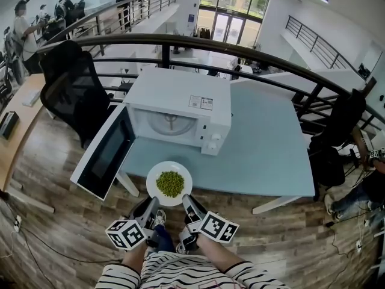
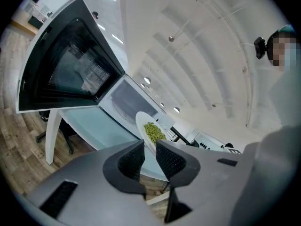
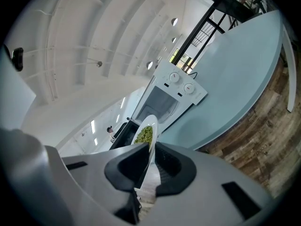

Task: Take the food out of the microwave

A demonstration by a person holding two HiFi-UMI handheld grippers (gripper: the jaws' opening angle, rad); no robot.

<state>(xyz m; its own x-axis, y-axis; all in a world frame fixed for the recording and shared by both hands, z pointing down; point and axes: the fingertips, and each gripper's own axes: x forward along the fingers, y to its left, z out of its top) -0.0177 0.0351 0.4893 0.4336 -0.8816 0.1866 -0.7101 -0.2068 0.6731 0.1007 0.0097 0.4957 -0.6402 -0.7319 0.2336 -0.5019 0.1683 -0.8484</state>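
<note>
A white plate (image 1: 154,189) of green peas (image 1: 170,183) hangs level over the front edge of the pale blue table (image 1: 264,143), in front of the white microwave (image 1: 180,110). The microwave door (image 1: 105,152) stands swung open to the left, and its cavity shows only the glass turntable. My left gripper (image 1: 153,202) is shut on the plate's near left rim (image 2: 141,121). My right gripper (image 1: 187,200) is shut on the near right rim (image 3: 153,121). In each gripper view the rim runs between the pads, with the peas (image 2: 153,132) (image 3: 144,134) just beyond.
Black office chairs (image 1: 75,89) stand left of the open door, and another (image 1: 337,137) is at the table's right. A dark curved railing (image 1: 240,50) runs behind the table. People sit at desks far left (image 1: 24,29), and one sits at the right edge (image 1: 367,185).
</note>
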